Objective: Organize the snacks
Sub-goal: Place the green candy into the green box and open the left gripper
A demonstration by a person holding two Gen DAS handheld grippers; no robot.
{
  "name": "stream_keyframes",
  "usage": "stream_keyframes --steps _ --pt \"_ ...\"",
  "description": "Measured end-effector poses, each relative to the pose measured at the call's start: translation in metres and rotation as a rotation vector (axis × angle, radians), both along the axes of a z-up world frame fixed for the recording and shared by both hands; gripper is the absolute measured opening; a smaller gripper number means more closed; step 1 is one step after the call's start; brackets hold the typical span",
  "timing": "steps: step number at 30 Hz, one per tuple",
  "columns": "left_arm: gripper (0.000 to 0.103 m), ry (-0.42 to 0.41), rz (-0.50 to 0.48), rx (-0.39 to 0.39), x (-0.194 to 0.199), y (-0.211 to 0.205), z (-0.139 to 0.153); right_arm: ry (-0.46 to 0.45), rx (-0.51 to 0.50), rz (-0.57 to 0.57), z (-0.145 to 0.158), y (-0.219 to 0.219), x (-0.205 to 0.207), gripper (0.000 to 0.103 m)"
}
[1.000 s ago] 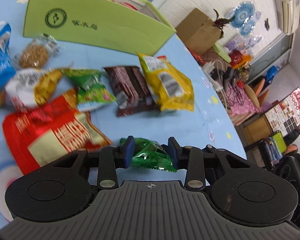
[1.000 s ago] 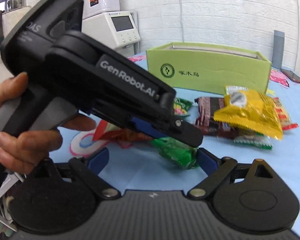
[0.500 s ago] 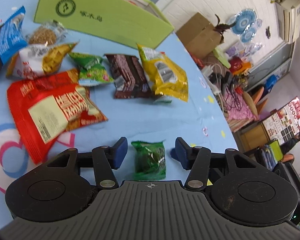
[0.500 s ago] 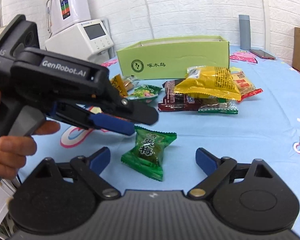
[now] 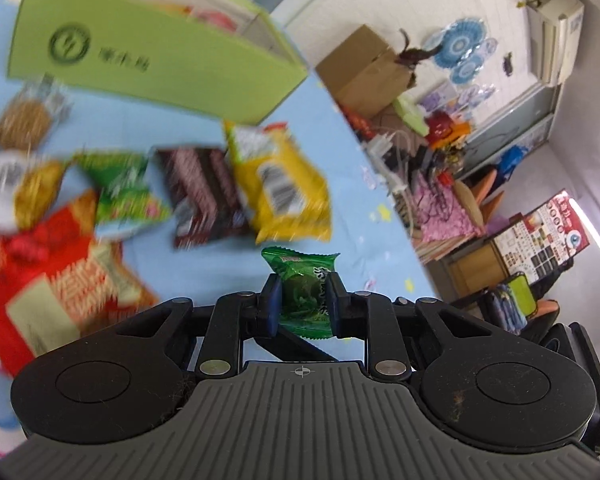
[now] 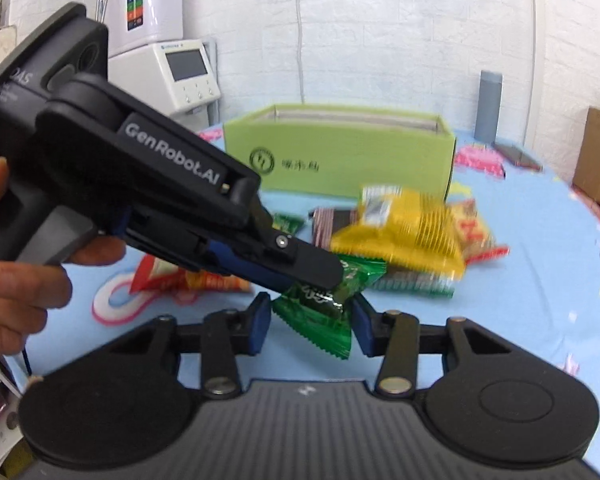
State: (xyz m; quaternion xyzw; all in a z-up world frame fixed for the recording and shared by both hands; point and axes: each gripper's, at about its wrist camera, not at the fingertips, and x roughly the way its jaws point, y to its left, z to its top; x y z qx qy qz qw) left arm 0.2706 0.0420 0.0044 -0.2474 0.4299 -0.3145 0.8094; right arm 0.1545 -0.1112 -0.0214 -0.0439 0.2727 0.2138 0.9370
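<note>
My left gripper (image 5: 303, 307) is shut on a small green candy packet (image 5: 305, 292) and holds it above the blue table. In the right wrist view the same packet (image 6: 320, 316) hangs from the left gripper's fingers (image 6: 312, 268). It sits between the blue pads of my right gripper (image 6: 309, 328), which stands open around it without pinching it. The green cardboard box (image 5: 140, 56) stands at the back of the table (image 6: 340, 160). Loose snacks lie before it: a yellow bag (image 5: 280, 188), a brown wafer pack (image 5: 208, 196), a red bag (image 5: 40, 280).
A green snack bag (image 5: 124, 196), a white and gold bag (image 5: 16, 192) and a round biscuit pack (image 5: 24, 124) lie at the left. The table's right edge (image 5: 400, 216) drops to a cluttered floor. A white appliance (image 6: 180, 72) and grey cylinder (image 6: 488, 104) stand behind.
The left gripper was open around the green packet lying on the table; now it has shut on it and lifted it. The right gripper's pads have narrowed around the packet.
</note>
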Motion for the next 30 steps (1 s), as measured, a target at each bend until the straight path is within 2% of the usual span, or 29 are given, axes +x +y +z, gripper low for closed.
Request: stream_keyframes --steps 6,11,14,17,19,20,21,22,23,28,30 --pt "0.003 -0.130 0.040 0.027 0.043 0.012 0.053 -0.106 -0.024 0.050 0.041 0.012 0.051 0.049" --pt "0.003 -0.187 0.109 0.073 0.111 0.025 0.081 -0.142 -0.027 0.095 0.068 0.028 0.133 0.049" --pt "0.003 -0.178 0.152 0.107 0.156 0.033 0.079 -0.109 -0.018 0.122 0.071 0.038 0.188 0.049" --pt "0.003 -0.138 0.183 0.120 0.193 0.041 0.063 -0.052 -0.013 0.141 0.060 0.050 0.236 0.051" --pt "0.009 -0.116 0.206 0.121 0.210 0.049 0.050 -0.014 -0.007 0.155 0.050 0.056 0.258 0.056" --pt "0.017 -0.113 0.215 0.119 0.214 0.054 0.046 -0.008 0.000 0.153 0.046 0.057 0.263 0.070" --pt "0.035 -0.113 0.225 0.115 0.215 0.058 0.044 -0.005 0.009 0.150 0.044 0.056 0.266 0.076" --pt "0.049 -0.124 0.235 0.111 0.212 0.062 0.045 -0.013 0.019 0.148 0.045 0.054 0.265 0.092" --pt "0.051 -0.144 0.244 0.109 0.206 0.064 0.046 -0.039 0.030 0.136 0.046 0.048 0.261 0.102" --pt "0.059 -0.202 0.261 0.085 0.163 0.074 0.059 -0.161 0.041 0.122 0.061 0.026 0.208 0.102" --pt "0.062 -0.218 0.259 0.073 0.139 0.075 0.062 -0.169 0.057 0.127 0.064 0.019 0.183 0.103"
